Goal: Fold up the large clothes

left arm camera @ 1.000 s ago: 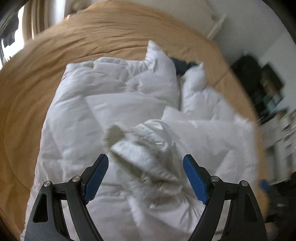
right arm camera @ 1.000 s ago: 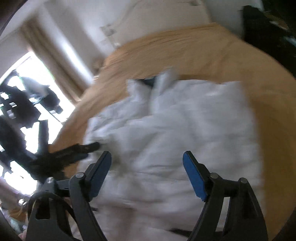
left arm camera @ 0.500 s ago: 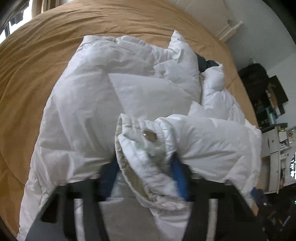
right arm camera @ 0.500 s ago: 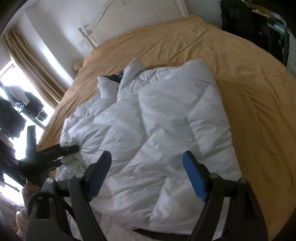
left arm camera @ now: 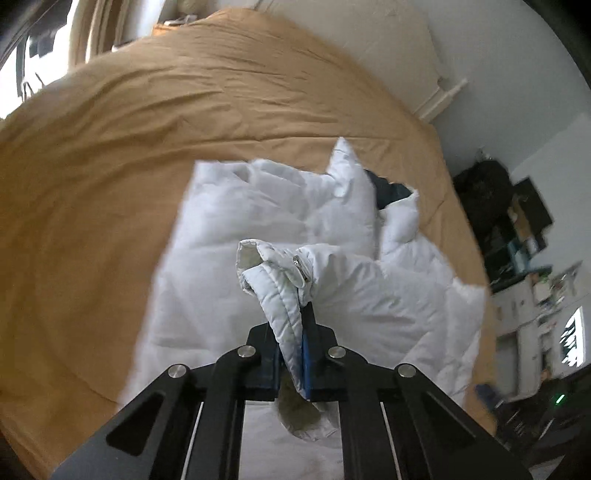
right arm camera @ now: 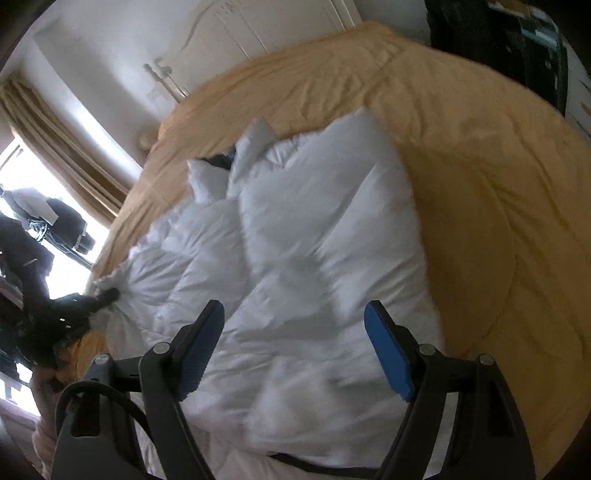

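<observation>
A white puffer jacket (left arm camera: 229,229) lies spread on the tan bedcover (left arm camera: 110,147), its collar toward the headboard. My left gripper (left arm camera: 291,321) has its jaws closing on the jacket's sleeve cuff (left arm camera: 269,280). The blue pads press the quilted cuff, which stands up above the jacket body. The right wrist view shows the same jacket (right arm camera: 317,229), with the left gripper (right arm camera: 107,295) pinching the cuff at the jacket's left edge. My right gripper (right arm camera: 293,325) hovers open over the jacket's lower part, with nothing between its blue pads (right arm camera: 388,354).
The tan bedcover (right arm camera: 480,147) extends well beyond the jacket on both sides. A white headboard (right arm camera: 258,33) stands at the far end. Dark shelves and clutter (left arm camera: 517,214) line one side of the bed, brown curtains (right arm camera: 55,140) and a bright window the other. A hand (right arm camera: 44,387) holds the left gripper.
The left gripper closed from wide open onto the sleeve cuff and lifted it off the jacket. The right gripper stayed open and drifted slightly over the jacket.
</observation>
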The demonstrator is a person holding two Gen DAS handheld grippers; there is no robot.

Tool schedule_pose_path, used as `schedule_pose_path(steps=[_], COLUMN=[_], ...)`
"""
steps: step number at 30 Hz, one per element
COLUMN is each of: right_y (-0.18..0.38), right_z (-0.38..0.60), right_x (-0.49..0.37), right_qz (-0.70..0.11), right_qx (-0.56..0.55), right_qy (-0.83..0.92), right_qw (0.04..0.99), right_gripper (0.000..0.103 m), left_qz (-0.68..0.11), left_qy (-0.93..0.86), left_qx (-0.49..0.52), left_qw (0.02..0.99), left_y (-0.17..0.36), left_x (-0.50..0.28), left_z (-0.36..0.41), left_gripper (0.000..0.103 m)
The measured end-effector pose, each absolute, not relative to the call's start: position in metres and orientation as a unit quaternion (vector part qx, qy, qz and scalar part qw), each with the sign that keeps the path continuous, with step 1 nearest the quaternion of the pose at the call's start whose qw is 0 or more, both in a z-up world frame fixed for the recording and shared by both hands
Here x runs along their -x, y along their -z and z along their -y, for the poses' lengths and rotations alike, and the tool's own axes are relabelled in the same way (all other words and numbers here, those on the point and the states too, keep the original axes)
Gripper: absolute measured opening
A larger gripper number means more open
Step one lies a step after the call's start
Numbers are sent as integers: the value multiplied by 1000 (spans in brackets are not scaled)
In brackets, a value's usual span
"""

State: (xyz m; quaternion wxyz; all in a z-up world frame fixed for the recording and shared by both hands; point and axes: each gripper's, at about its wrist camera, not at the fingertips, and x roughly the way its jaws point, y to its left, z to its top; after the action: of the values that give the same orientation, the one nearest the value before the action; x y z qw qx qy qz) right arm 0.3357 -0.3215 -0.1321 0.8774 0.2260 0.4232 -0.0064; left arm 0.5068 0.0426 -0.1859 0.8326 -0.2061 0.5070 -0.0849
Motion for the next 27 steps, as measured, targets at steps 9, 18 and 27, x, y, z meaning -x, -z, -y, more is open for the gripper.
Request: schedule_pose_path(steps=[9, 18, 27], right_y=[125, 196, 183], right_z=[308, 344, 403], right_x=[-394, -520, -515], right_qz=[-457, -547, -478], right_qx=[-188, -197, -302], right_qy=[3, 58, 91], right_qw=[869, 811, 819], right_gripper=[22, 0, 0], left_qz=[-573, -572, -568], left_qy=[48, 64, 46], left_qx=[149, 187, 162], left_qw=[804, 796, 806], left_y=[260, 275, 269], left_x=[-514, -509, -501], left_z=[-38, -63, -66], left_gripper=[13, 15, 15])
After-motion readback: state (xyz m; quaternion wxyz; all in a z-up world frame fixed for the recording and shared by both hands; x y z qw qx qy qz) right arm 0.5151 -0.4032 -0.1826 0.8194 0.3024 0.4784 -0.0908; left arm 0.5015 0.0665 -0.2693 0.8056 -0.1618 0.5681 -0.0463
